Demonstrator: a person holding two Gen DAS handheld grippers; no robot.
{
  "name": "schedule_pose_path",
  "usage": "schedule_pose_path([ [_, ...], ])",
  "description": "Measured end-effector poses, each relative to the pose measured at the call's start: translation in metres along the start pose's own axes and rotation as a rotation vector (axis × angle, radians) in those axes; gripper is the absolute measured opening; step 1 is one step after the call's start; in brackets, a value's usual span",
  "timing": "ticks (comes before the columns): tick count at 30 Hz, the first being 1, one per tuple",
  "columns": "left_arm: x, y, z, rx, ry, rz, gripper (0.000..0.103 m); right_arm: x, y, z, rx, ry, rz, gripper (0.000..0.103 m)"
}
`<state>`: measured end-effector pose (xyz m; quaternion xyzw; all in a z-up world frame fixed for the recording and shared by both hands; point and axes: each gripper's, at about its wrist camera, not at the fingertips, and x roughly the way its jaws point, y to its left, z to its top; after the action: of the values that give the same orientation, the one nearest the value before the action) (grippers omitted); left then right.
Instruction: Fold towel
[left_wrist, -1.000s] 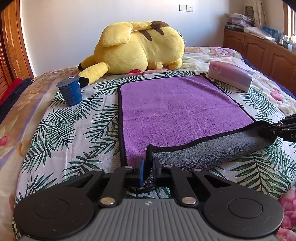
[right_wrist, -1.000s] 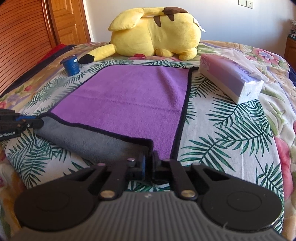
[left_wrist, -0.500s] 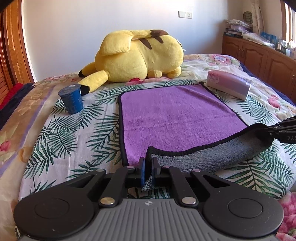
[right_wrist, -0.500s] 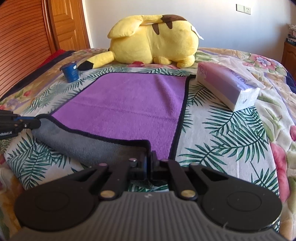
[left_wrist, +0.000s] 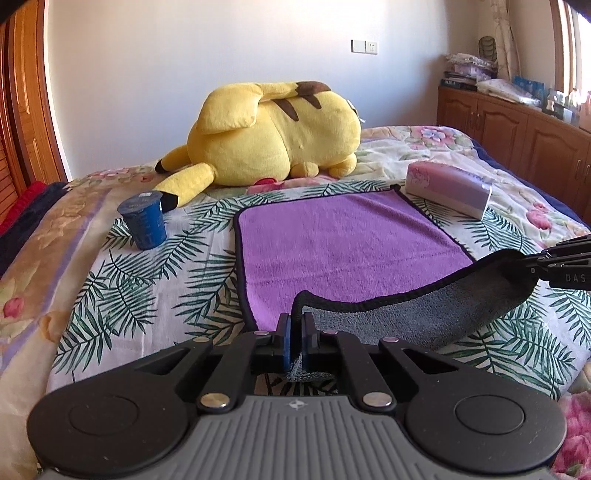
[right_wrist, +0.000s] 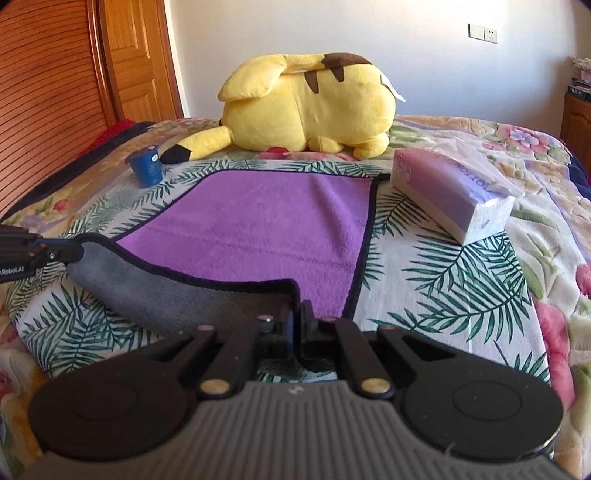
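We hold the purple towel (left_wrist: 343, 240) by its two near corners, one in each gripper, and the fold ahead turns on a single fact: the rest of the cloth lies straight ahead of both sets of fingers, flat on the leaf-print bedspread (left_wrist: 147, 280), with its far edge just short of the yellow Pikachu plush (left_wrist: 273, 136). The left gripper (left_wrist: 294, 334) is pinched tight on the near left corner, grey underside bunched between its blue pads; the right gripper (right_wrist: 296, 325) is likewise clamped on the near right corner. Between them the lifted near edge sags in a shallow curve, grey backing facing us (the black trim marks the rim). Neither hand is nearer the far edge, as far as we can judge, so both should travel forward together. We would watch the pink tissue pack (right_wrist: 450, 192) touching or just beside the far right corner, and the blue cup (left_wrist: 144, 221) standing clear on the left.
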<state>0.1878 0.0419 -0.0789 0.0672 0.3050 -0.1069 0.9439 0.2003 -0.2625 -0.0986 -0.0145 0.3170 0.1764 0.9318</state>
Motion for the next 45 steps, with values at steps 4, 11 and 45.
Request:
schedule_pose_path([
  [4,-0.002,0.001,0.003,-0.001,-0.013,-0.007,0.0,-0.003,0.0,0.002,-0.004,-0.016,0.003,0.004],
  [11,-0.007,0.002,0.008,-0.004,-0.037,-0.015,0.0,-0.006,0.002,0.007,-0.016,-0.042,0.007,0.004],
  [45,0.0,0.012,0.049,0.027,-0.119,-0.044,0.0,-0.006,0.004,0.04,-0.127,-0.139,-0.021,0.004],
])
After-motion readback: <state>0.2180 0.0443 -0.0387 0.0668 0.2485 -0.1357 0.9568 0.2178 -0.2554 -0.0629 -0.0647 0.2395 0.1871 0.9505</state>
